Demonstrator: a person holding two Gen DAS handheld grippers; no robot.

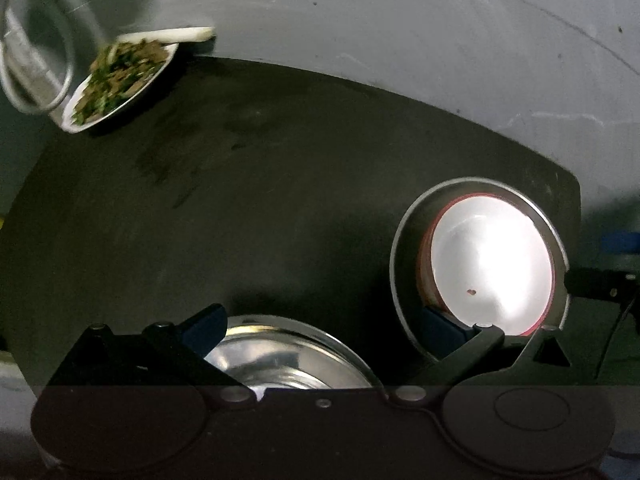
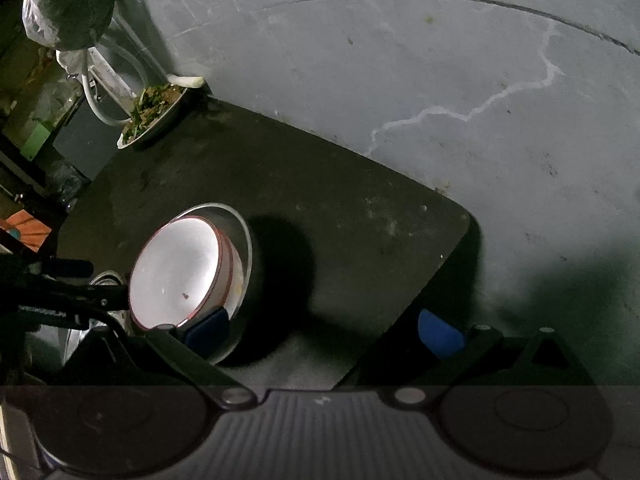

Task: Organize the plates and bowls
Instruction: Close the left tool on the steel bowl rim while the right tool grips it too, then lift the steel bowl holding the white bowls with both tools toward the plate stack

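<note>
On the dark table [image 2: 320, 200], both tongs [image 1: 320, 324] [image 2: 324, 328] gape; no legible writing.

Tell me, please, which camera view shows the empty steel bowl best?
The left wrist view: the steel bowl sits between the left claw's fingers, its shiny inside visible. The right wrist view shows only a dim sliver of it behind the left claw.

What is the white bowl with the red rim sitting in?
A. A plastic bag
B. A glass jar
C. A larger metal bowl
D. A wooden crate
C. Both wrist views show the white bowl nested inside a larger metal bowl, whose grey rim rings it on the dark table.
</note>
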